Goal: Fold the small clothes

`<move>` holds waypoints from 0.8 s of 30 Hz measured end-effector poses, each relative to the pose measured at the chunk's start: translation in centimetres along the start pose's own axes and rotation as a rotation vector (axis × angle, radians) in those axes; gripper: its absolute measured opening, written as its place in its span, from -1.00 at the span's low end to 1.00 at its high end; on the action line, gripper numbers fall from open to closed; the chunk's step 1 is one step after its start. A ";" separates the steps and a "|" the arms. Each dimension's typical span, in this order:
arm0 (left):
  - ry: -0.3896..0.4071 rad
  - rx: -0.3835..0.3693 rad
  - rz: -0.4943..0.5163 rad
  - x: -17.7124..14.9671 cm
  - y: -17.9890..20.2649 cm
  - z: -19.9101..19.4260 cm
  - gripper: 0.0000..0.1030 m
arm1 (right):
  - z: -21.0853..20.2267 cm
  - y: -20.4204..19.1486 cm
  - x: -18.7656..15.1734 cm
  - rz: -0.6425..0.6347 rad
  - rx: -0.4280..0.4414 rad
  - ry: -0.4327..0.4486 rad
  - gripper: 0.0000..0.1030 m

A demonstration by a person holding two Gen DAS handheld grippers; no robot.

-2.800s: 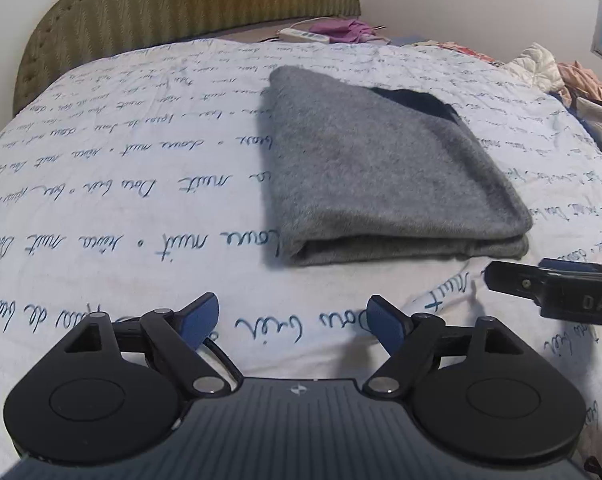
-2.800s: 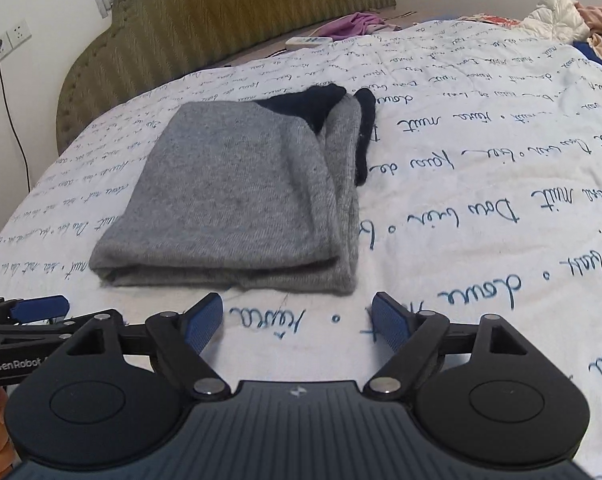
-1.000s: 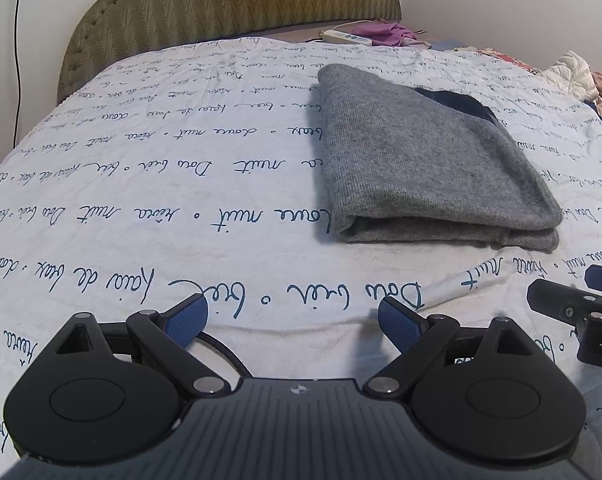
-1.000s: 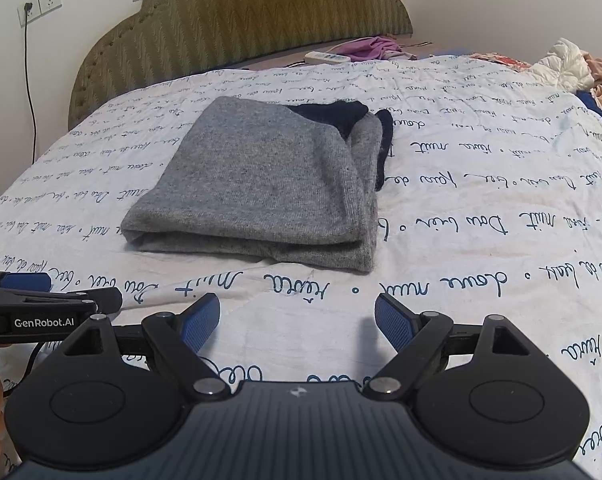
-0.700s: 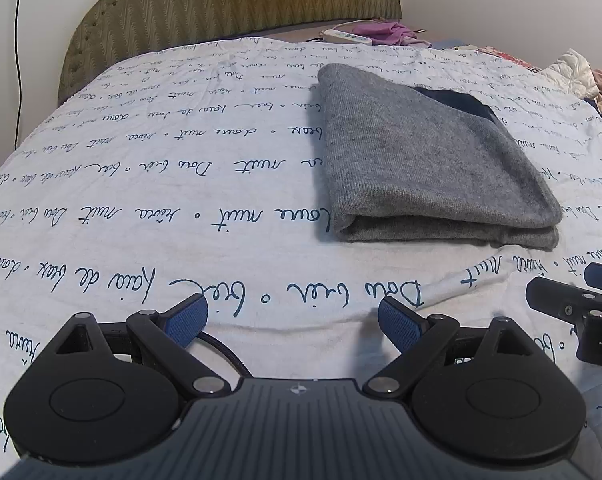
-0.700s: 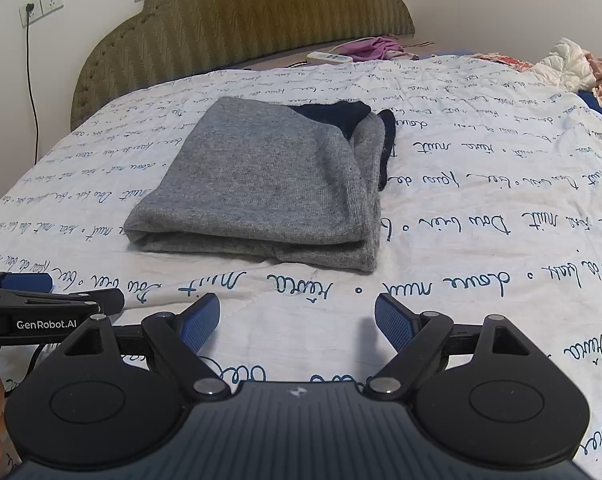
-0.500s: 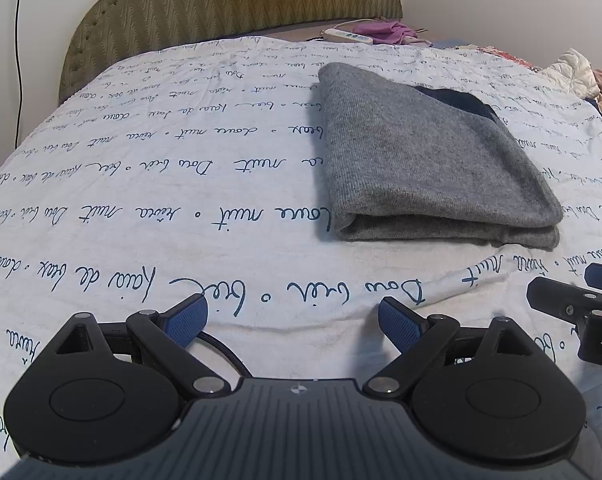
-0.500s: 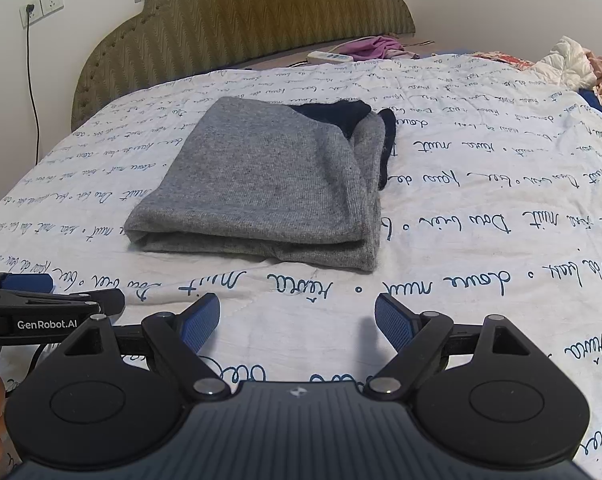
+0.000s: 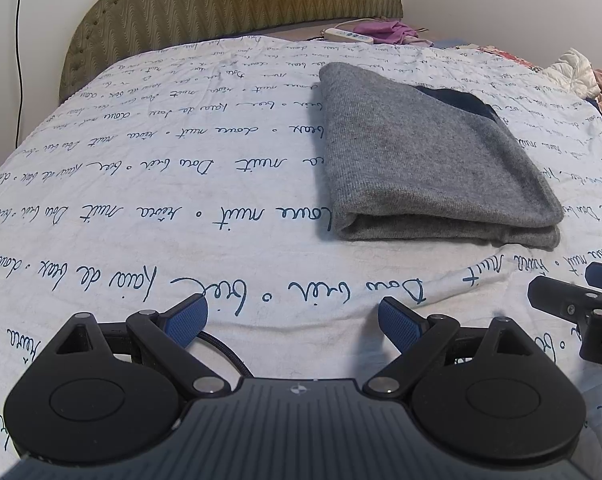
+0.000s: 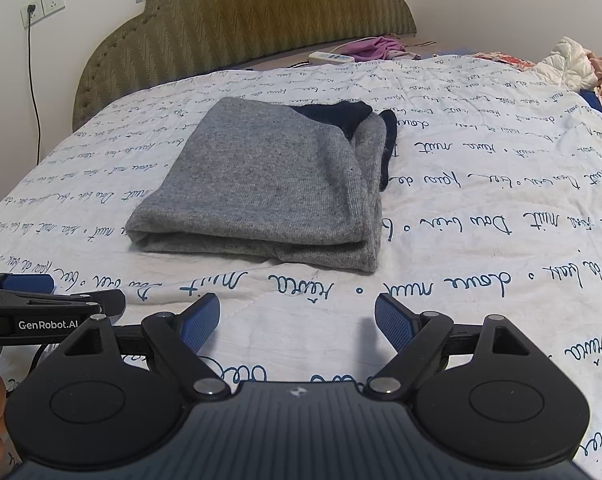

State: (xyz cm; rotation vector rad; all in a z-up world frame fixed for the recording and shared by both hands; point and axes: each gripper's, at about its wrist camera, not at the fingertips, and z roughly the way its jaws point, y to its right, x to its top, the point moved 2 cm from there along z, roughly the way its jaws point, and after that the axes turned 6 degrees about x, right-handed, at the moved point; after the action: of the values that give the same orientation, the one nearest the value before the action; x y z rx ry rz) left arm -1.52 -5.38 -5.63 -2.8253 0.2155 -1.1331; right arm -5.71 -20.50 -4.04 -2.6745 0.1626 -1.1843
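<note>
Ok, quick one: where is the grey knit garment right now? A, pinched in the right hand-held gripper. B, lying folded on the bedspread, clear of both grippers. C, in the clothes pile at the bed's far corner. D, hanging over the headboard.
B: the grey knit garment lies folded flat on the bedspread, beyond the open right hand-held gripper and left hand-held gripper.

Soft even daylight, sharp pics, fisheye bend + dark corners.
</note>
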 end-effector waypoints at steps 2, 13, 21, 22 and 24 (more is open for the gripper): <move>0.000 0.000 -0.002 0.0 0.0 0.0 0.82 | 0.0 0.0 0.0 0.000 0.000 0.000 0.65; -0.003 0.002 0.000 -0.1 0.0 0.0 0.82 | 0.0 -0.2 0.0 -0.004 0.005 -0.001 0.65; -0.004 0.004 0.000 -0.1 0.0 0.0 0.82 | 0.0 -0.1 -0.1 0.001 0.007 -0.002 0.65; -0.004 0.004 0.001 -0.1 0.0 0.0 0.82 | 0.0 -0.1 -0.1 0.001 0.008 -0.002 0.65; -0.005 0.004 0.001 -0.1 0.0 0.0 0.82 | 0.0 -0.1 -0.1 0.002 0.009 -0.002 0.65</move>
State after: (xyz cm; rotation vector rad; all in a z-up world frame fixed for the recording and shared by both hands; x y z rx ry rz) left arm -1.57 -5.39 -5.71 -2.8239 0.2133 -1.1254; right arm -5.79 -20.41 -4.05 -2.6673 0.1588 -1.1789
